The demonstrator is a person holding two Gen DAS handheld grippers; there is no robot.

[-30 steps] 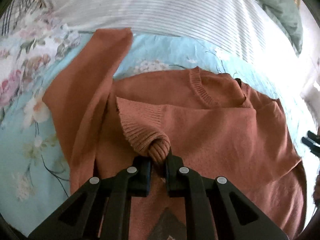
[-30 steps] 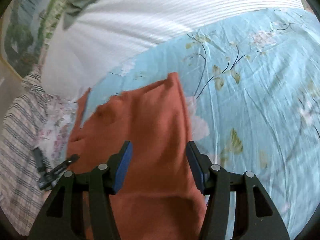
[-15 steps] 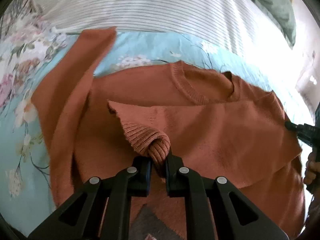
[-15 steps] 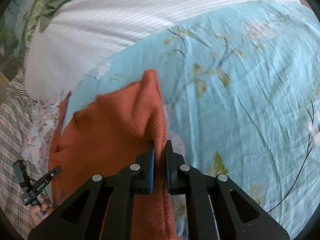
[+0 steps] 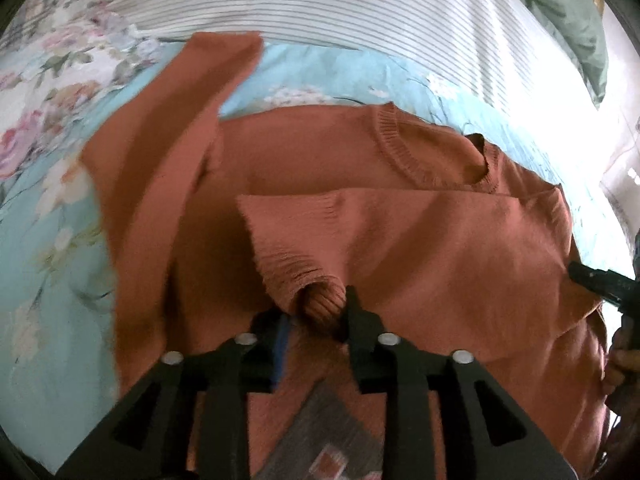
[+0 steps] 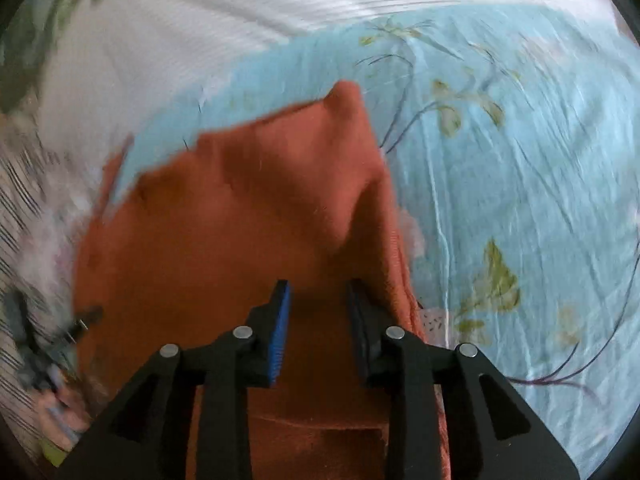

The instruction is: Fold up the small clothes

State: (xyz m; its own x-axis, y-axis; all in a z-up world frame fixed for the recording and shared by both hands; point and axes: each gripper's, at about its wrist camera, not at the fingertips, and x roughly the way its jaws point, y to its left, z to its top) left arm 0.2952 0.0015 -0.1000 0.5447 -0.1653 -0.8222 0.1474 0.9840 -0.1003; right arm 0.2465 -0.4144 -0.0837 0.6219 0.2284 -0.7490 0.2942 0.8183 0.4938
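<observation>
A rust-orange knit sweater [image 5: 400, 240] lies on a blue floral bedsheet [image 5: 52, 264], collar away from me. One sleeve is folded across the chest, and its ribbed cuff [image 5: 316, 304] sits between the fingers of my left gripper [image 5: 316, 316], which is open with the cuff loose against the right finger. The other sleeve [image 5: 172, 140] stretches up to the left. In the right wrist view the sweater [image 6: 248, 216] lies under my right gripper [image 6: 318, 304], which is open above the fabric's right edge.
A white striped pillow [image 5: 320, 4] and a green cloth [image 5: 560, 12] lie beyond the sweater. The other gripper shows at the right edge of the left wrist view [image 5: 600, 280]. Blue floral sheet [image 6: 520, 200] spreads to the right of the sweater.
Both grippers were shut half a second ago and have opened. The left has let go of the cuff; the right has released the sweater's edge.
</observation>
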